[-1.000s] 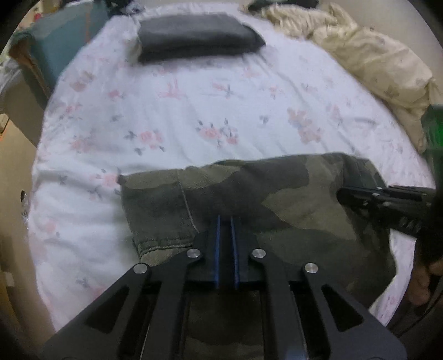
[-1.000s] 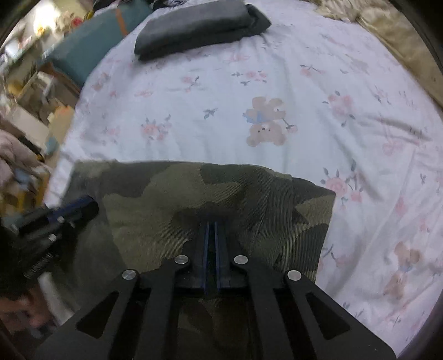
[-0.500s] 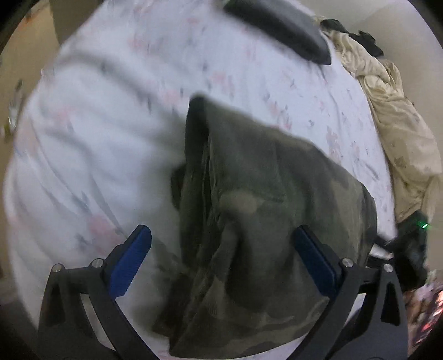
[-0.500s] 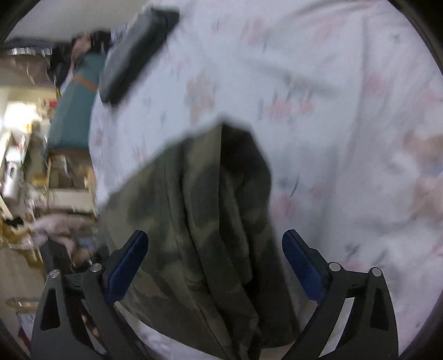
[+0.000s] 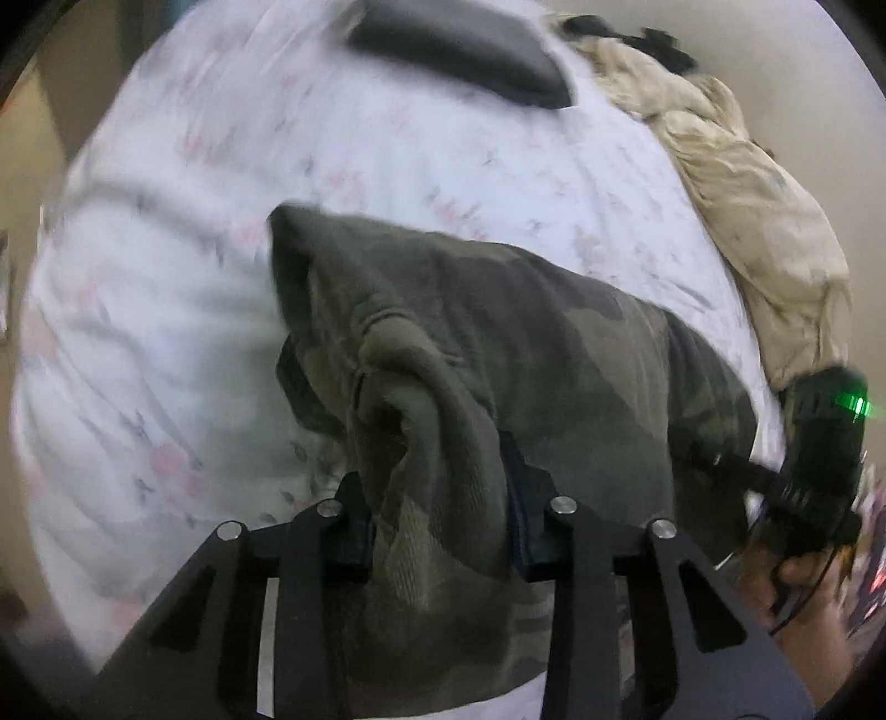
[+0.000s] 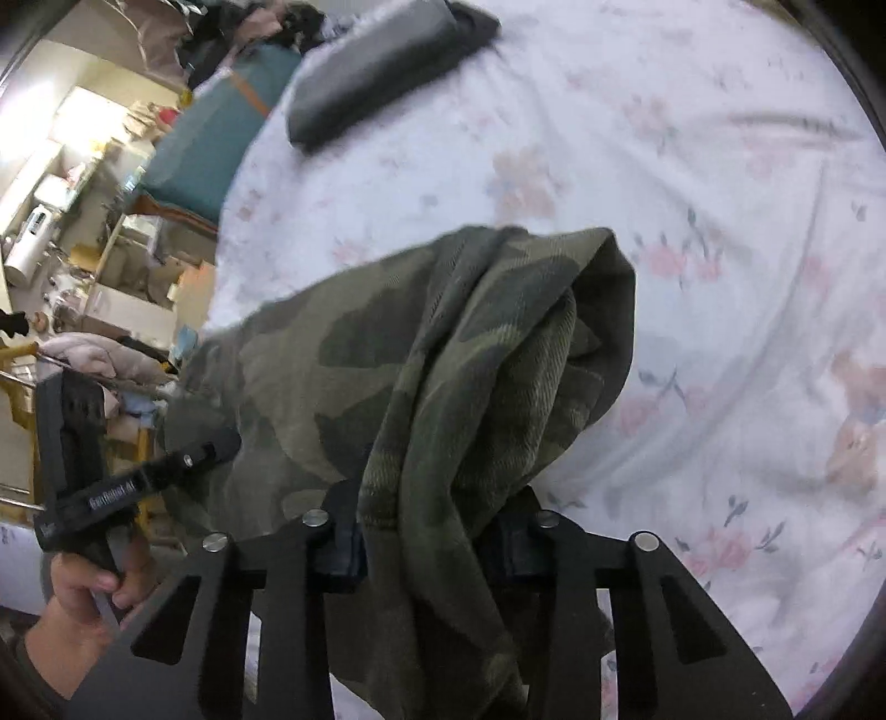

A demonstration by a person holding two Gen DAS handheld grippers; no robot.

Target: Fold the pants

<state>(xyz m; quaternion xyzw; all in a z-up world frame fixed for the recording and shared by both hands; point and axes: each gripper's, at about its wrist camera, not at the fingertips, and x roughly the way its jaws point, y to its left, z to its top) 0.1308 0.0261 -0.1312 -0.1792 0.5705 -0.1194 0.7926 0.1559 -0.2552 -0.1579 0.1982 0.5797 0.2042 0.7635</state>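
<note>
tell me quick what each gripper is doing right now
left gripper: just closed on a bunched end of the camo pants.
right gripper: just closed on the pants' other end.

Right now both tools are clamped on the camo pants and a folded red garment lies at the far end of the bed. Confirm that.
Not quite: the folded garment is dark grey, as the right wrist view shows. Both the left tool and right tool do clamp the camo pants.

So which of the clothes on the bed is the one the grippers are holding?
The green camouflage pants. Both the left gripper and right gripper pinch bunched folds of them. The dark grey folded garment and cream fabric heap lie untouched farther away.
</note>
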